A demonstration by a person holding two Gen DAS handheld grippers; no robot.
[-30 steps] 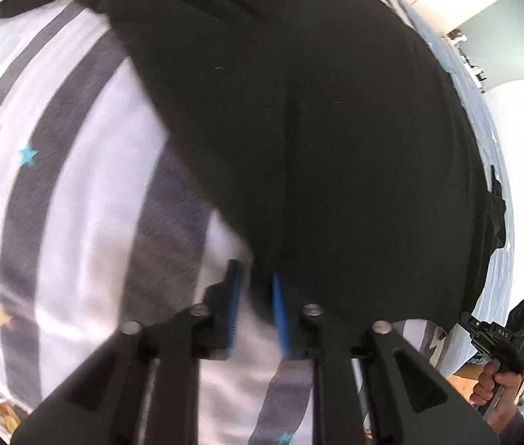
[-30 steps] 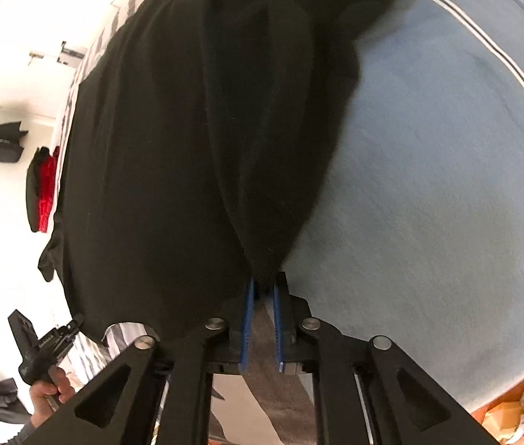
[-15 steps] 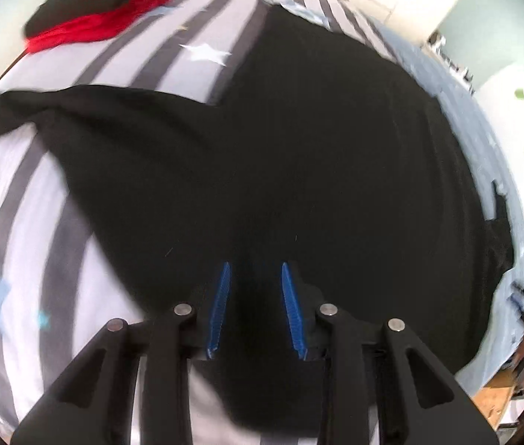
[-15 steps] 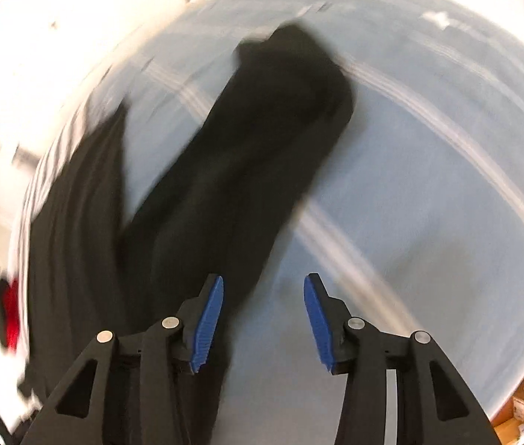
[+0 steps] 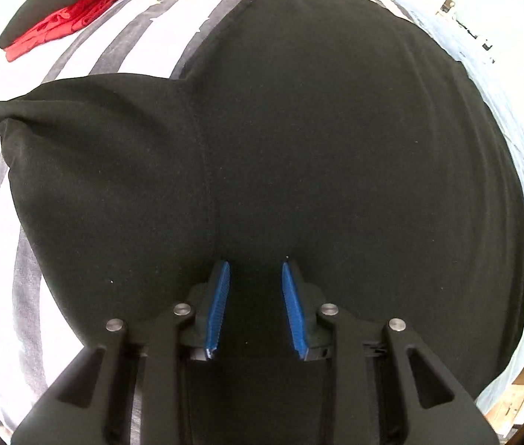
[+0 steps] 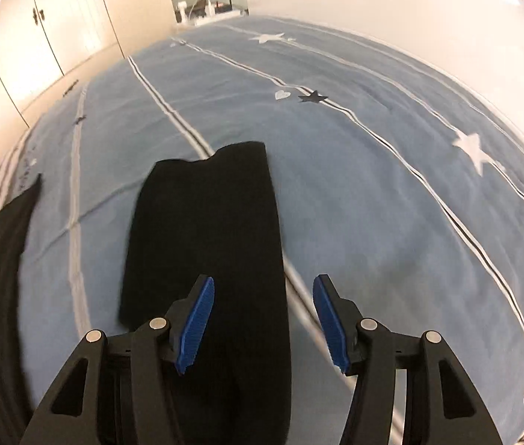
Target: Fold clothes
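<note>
Black garment (image 5: pixel 317 155) lies spread flat on the bed (image 6: pixel 373 193). Left gripper (image 5: pixel 254 304) over the body panel, jaws apart, nothing pinched. Right gripper (image 6: pixel 262 319): jaws opening, nothing clamped between them; sleeve (image 6: pixel 210 230) lies flat below. Sleeve's long axis runs straight away from the right gripper, cuff at the far end. Advice: pinch the sleeve near the cuff, fold it squarely across the body, smooth wrinkles first.

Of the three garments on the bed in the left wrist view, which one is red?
The red garment, far upper left, under a smaller dark garment. The large black garment below the left gripper is black.
</note>
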